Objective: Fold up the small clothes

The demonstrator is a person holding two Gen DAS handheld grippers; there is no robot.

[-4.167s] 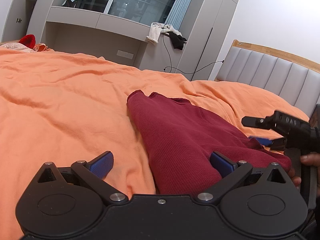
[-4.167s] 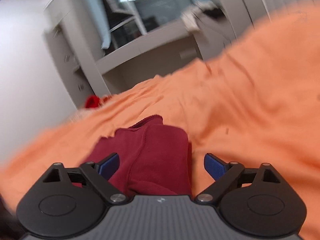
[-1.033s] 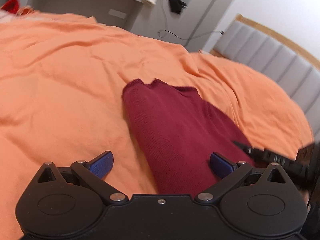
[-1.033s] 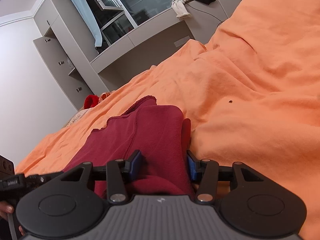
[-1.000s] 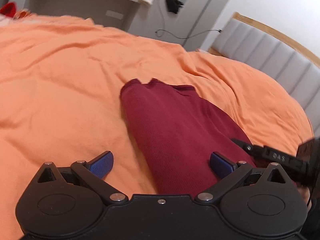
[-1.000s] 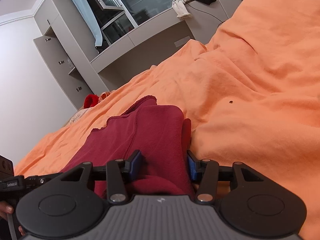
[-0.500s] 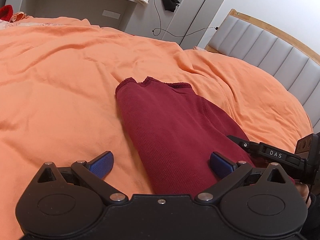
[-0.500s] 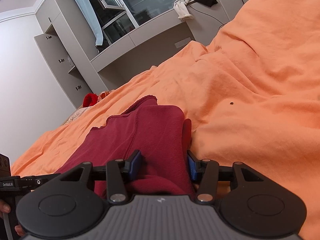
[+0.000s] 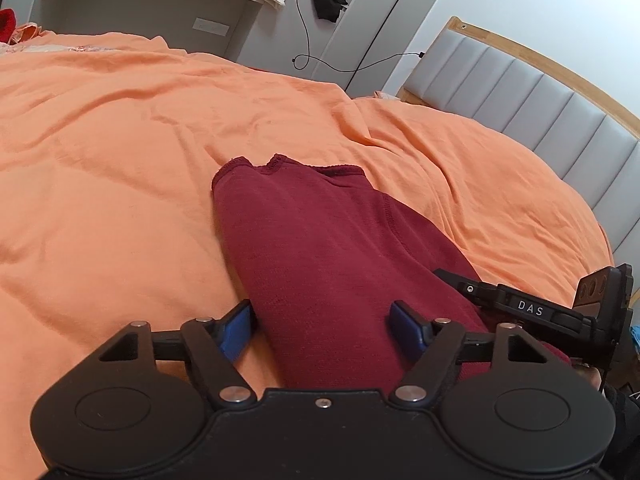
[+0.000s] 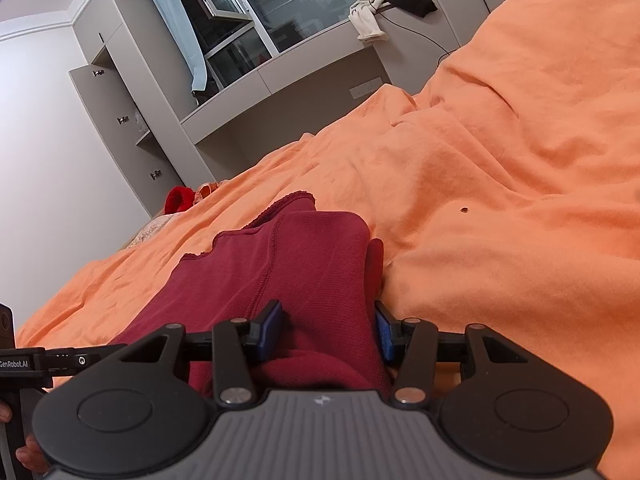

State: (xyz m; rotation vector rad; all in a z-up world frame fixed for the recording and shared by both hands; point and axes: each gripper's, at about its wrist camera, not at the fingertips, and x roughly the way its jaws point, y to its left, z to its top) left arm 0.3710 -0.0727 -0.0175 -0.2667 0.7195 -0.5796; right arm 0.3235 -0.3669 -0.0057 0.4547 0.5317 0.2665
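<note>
Maroon knit top (image 9: 320, 248) lies half-folded on orange bedspread (image 9: 100, 168). Right gripper (image 10: 326, 330) clamps its near hem; left gripper (image 9: 320, 326) has just been closing around it, pads not yet pressing. Risk: uneven bite, fold skews.

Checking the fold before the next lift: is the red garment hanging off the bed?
No, the garment lies flat on the orange bedding, which surrounds it.
</note>
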